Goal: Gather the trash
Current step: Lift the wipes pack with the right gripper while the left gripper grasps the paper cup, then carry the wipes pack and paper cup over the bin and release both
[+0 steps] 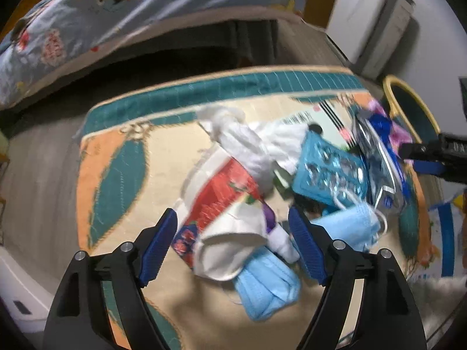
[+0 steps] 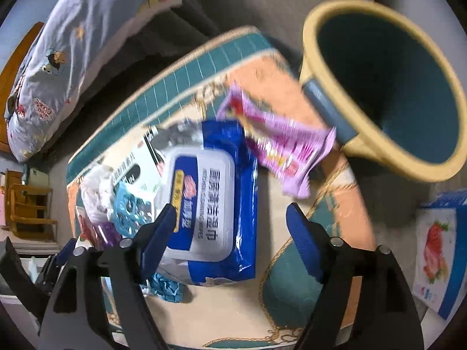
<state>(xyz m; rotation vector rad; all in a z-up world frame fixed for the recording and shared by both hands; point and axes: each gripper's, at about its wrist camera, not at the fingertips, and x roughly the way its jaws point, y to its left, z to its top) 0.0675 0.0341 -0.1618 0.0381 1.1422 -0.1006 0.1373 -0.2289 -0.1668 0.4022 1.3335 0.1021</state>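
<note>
A pile of trash lies on a patterned rug. In the left wrist view my left gripper hangs open over a red-and-white wrapper, a white crumpled mask and a blue face mask; its pads touch none of them. White tissue, a blue blister sheet and a second blue mask lie beyond. In the right wrist view my right gripper stands open above a blue wet-wipes pack. A purple wrapper lies beside the yellow-rimmed bin.
A bed with a printed blue quilt runs along the far side of the rug. A white cabinet stands at the far right. A box with a strawberry picture sits on the floor right of the rug. Wooden furniture stands far left.
</note>
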